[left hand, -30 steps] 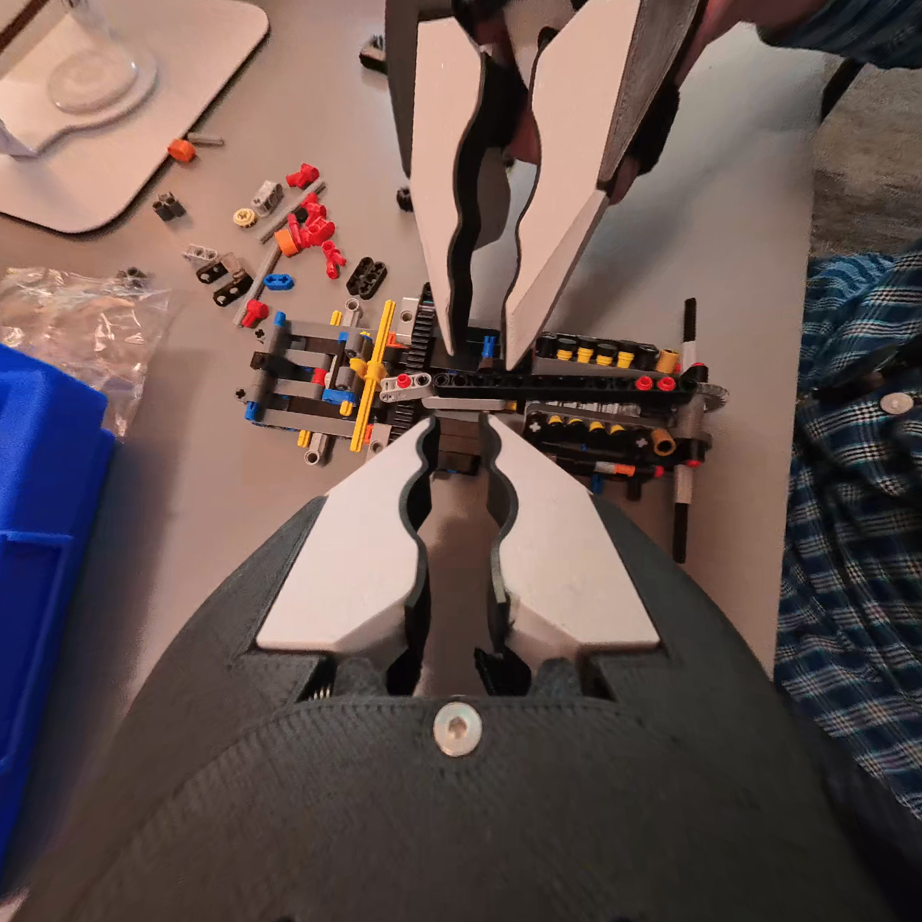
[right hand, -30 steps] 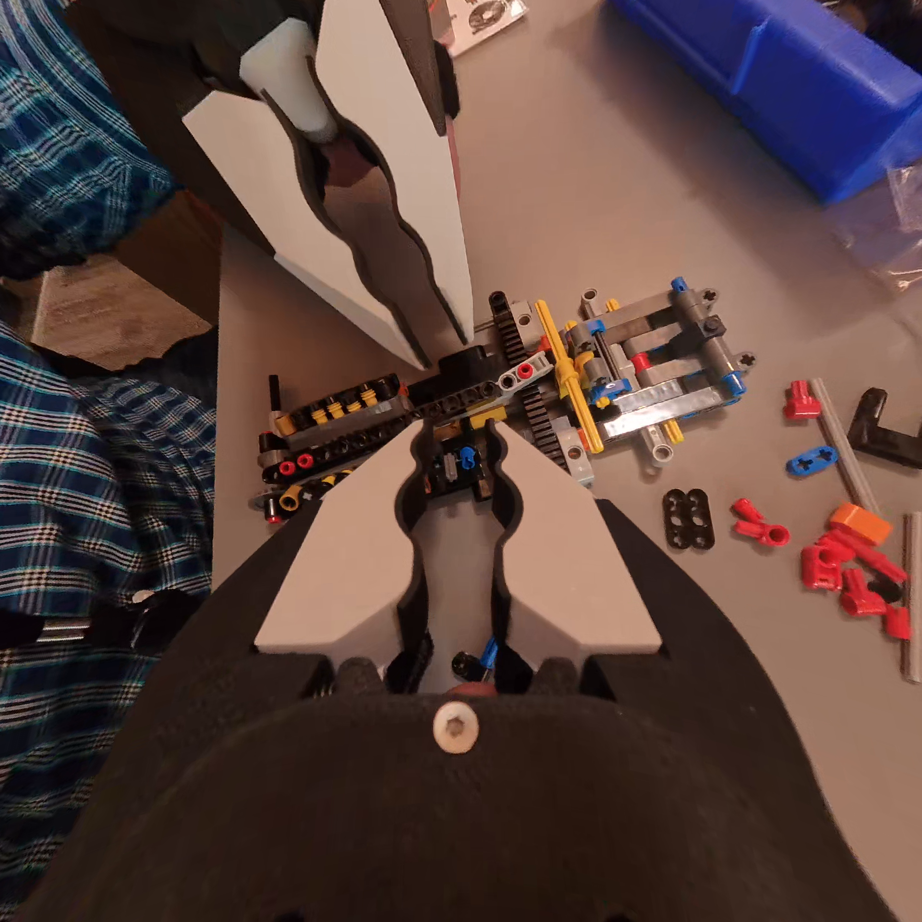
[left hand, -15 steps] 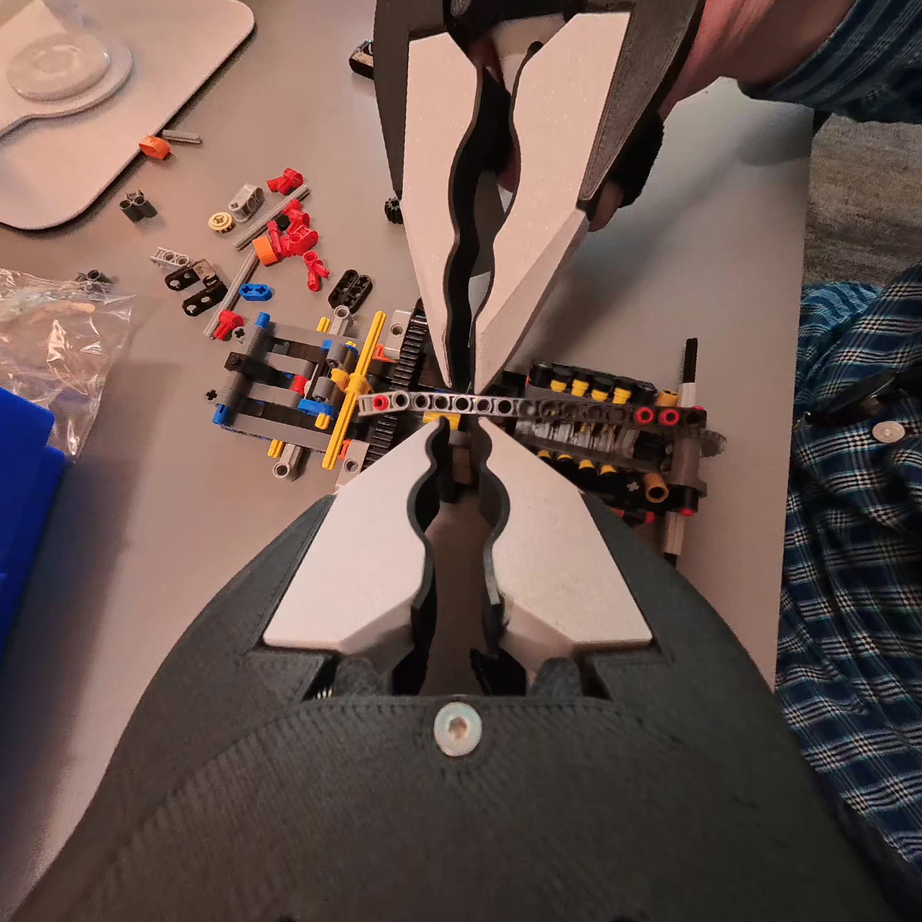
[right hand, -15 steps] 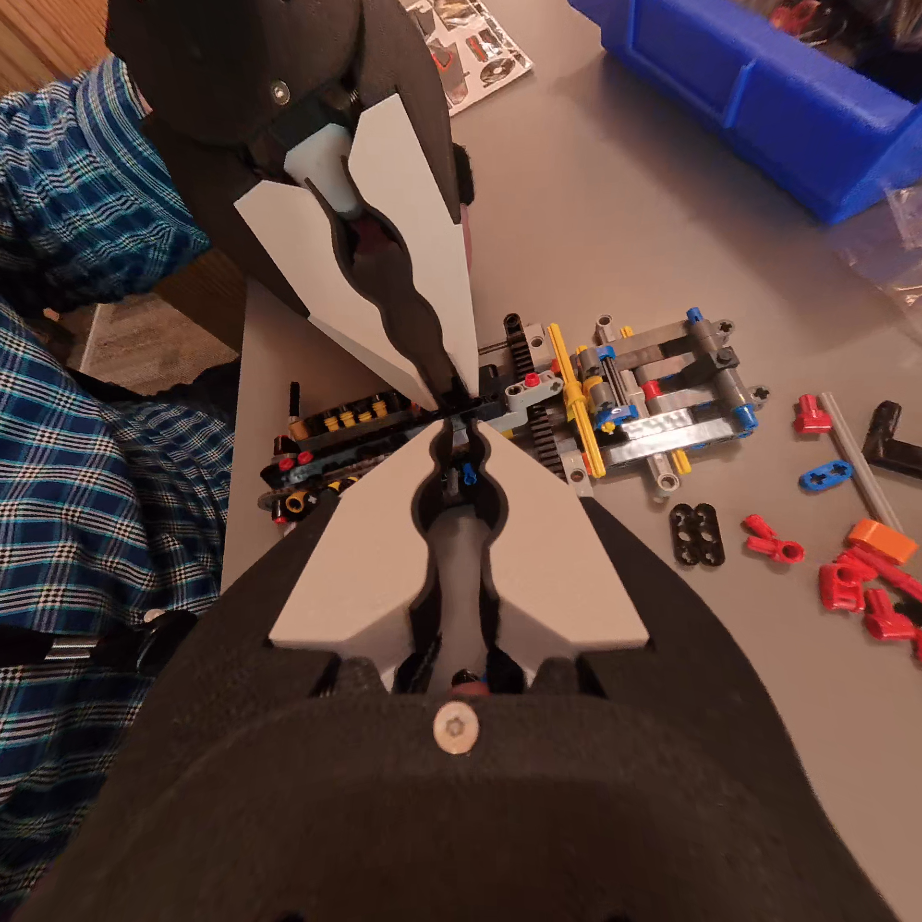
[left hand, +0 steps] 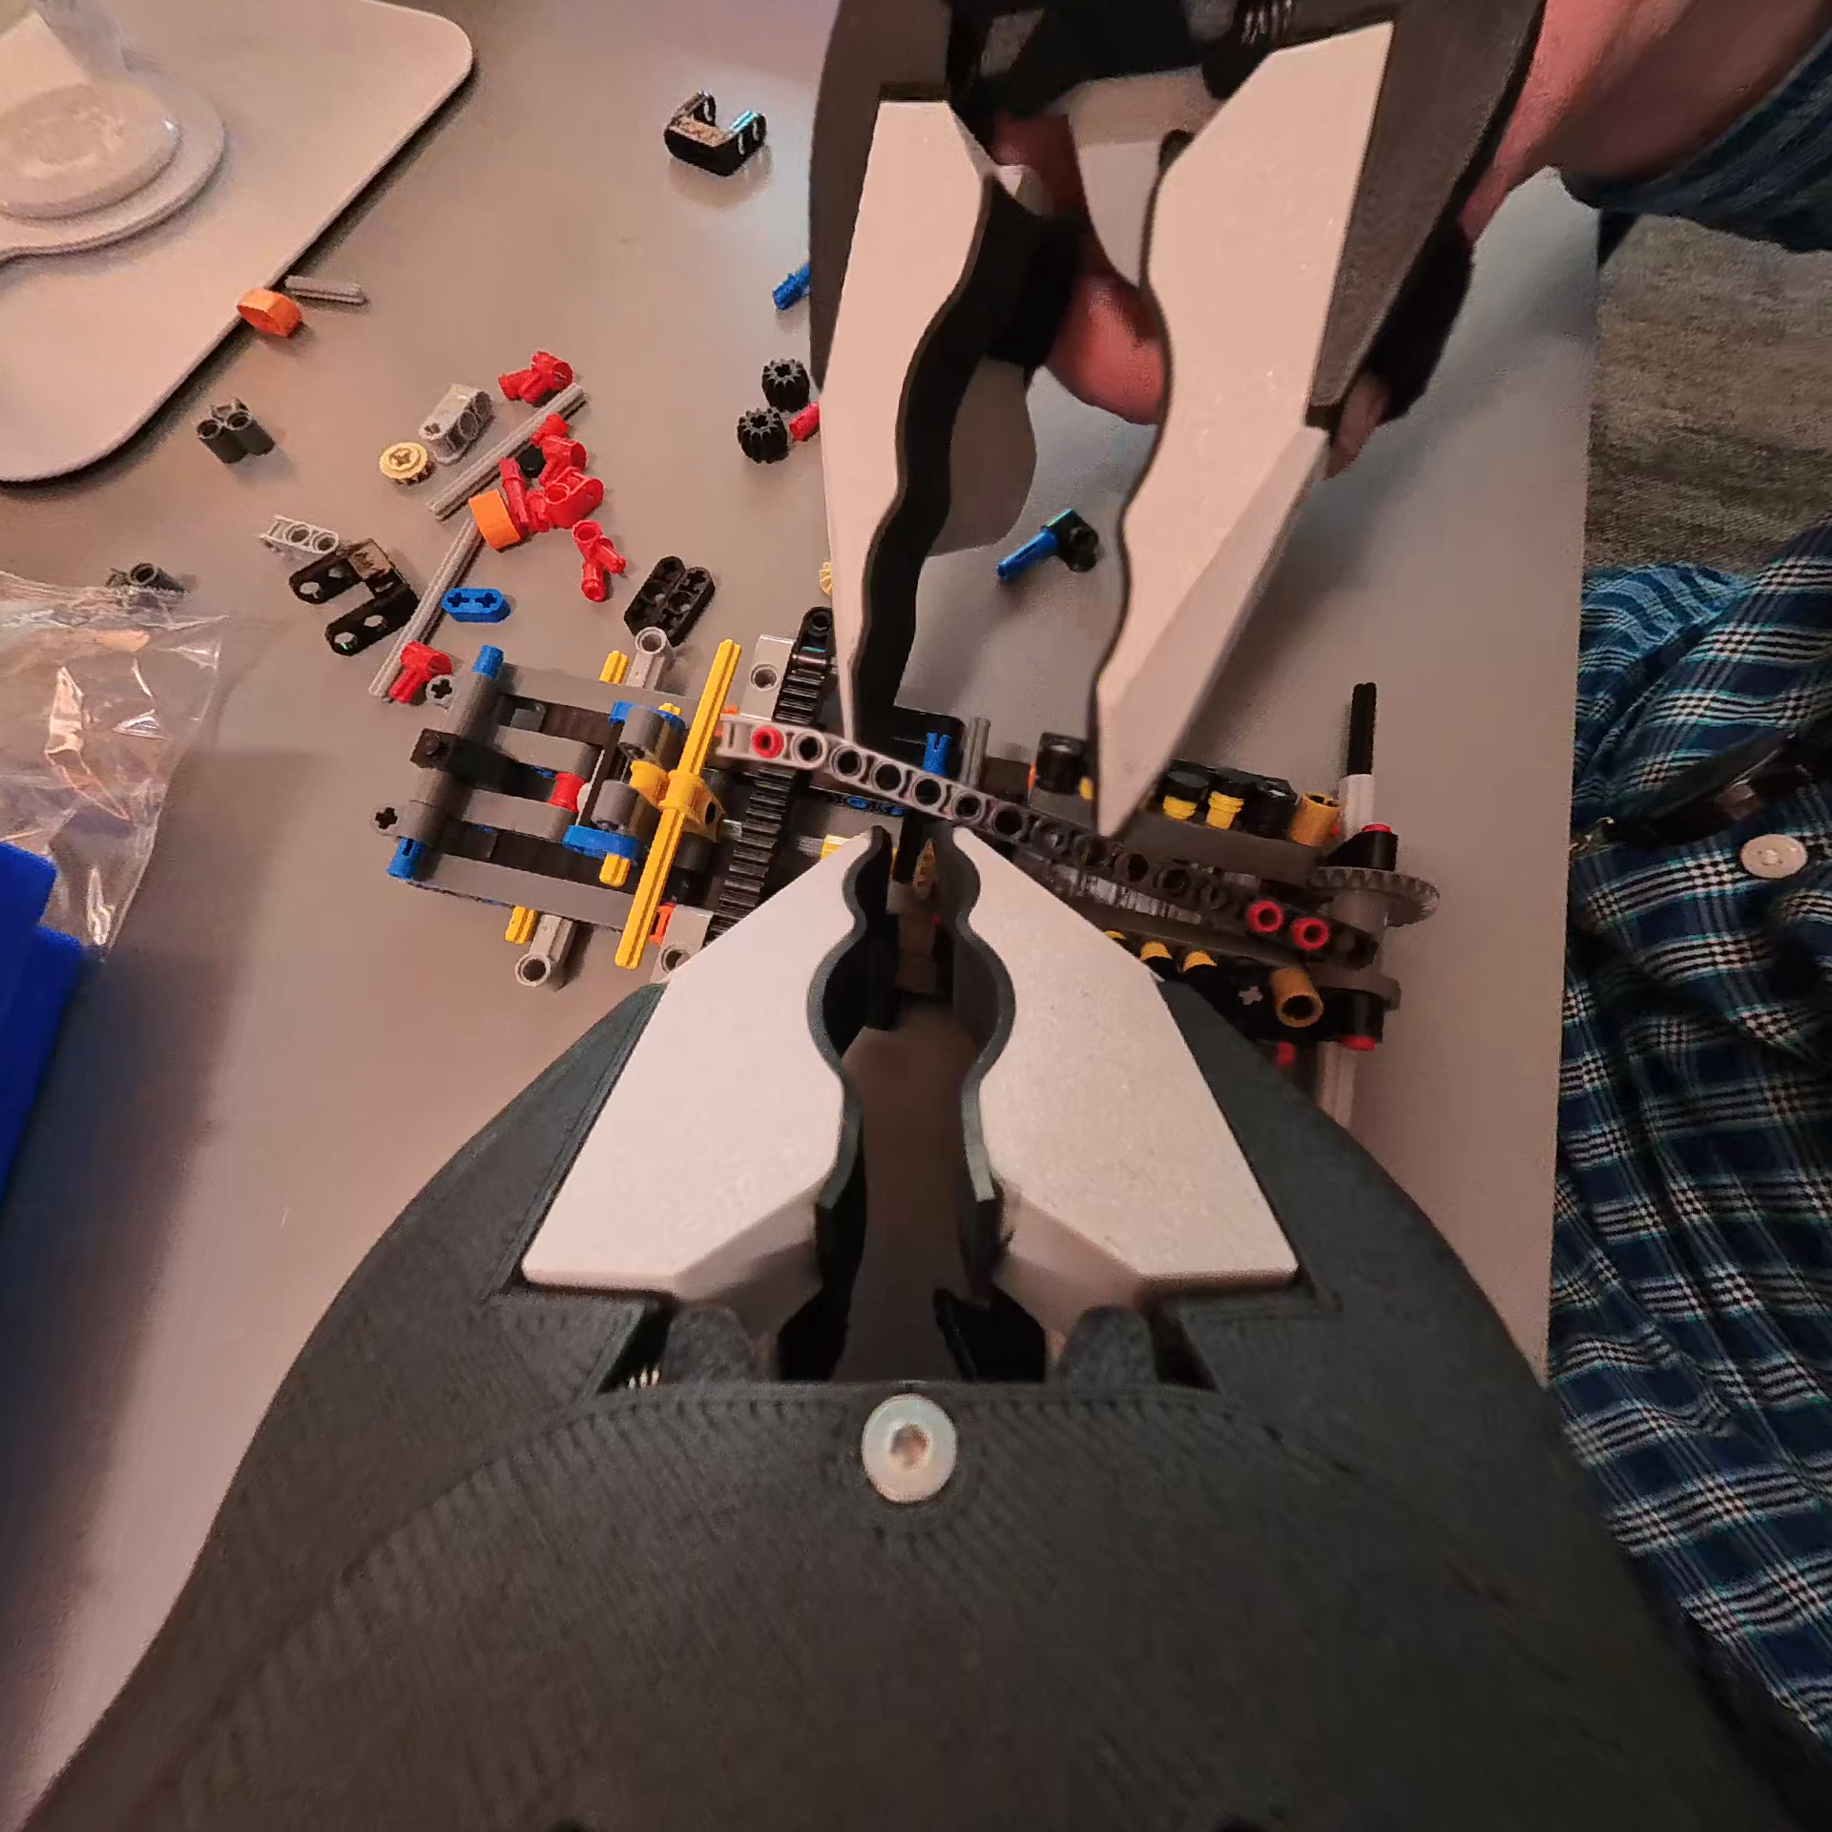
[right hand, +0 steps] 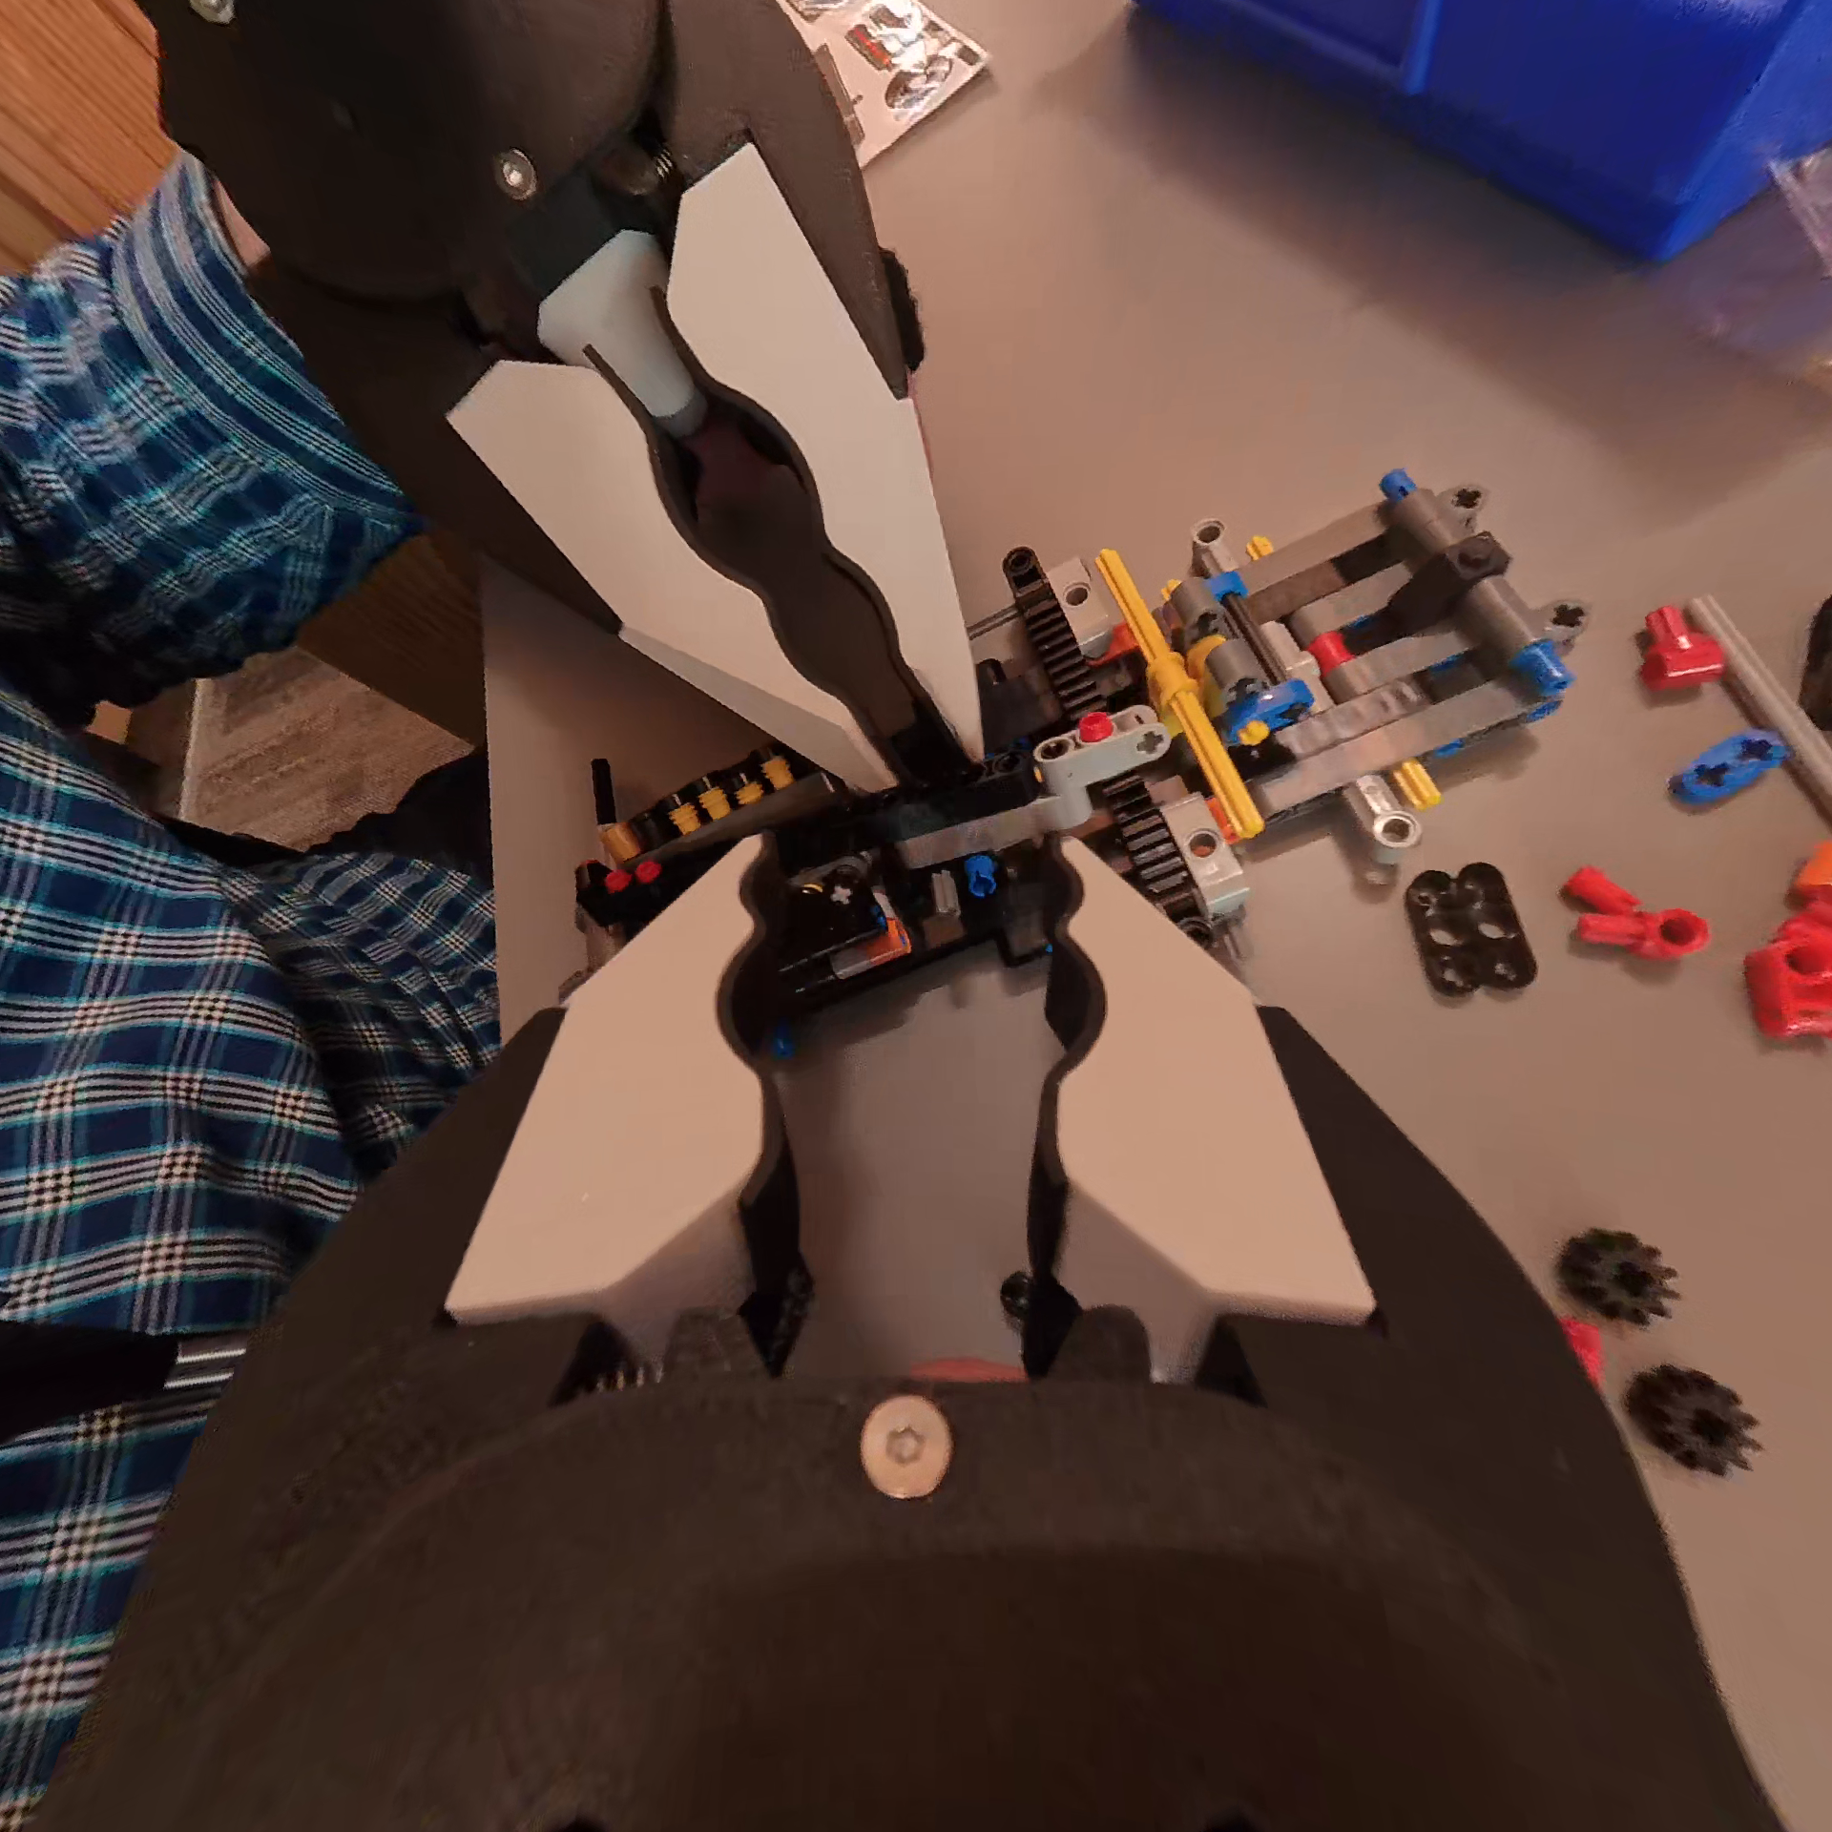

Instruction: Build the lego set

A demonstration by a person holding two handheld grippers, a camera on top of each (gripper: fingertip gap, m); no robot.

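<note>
A partly built lego model (left hand: 555,793), grey, black, yellow and blue, lies on the grey table (left hand: 297,1090). A long grey holed beam (left hand: 892,783) runs across its top. My left gripper (left hand: 917,853) is shut on a black part in the model's middle. It also shows in the right wrist view (right hand: 932,758), coming in from above. My right gripper (right hand: 917,853) is open, its fingers astride the model's middle (right hand: 1388,644). In the left wrist view it (left hand: 991,763) comes down from the top, its tips at the beam.
Loose red, black, grey and orange pieces (left hand: 555,486) lie behind the model, with two black gears (right hand: 1616,1279). A blue bin (right hand: 1586,119), a plastic bag (left hand: 89,714), a white pad (left hand: 248,198) and a printed sheet (right hand: 892,59) stand around. A person in plaid (left hand: 1705,1090) is at the table edge.
My right gripper was nearly shut at the model's middle half a second ago and has now opened wide. The long grey beam sits more tilted. My left gripper keeps its hold.
</note>
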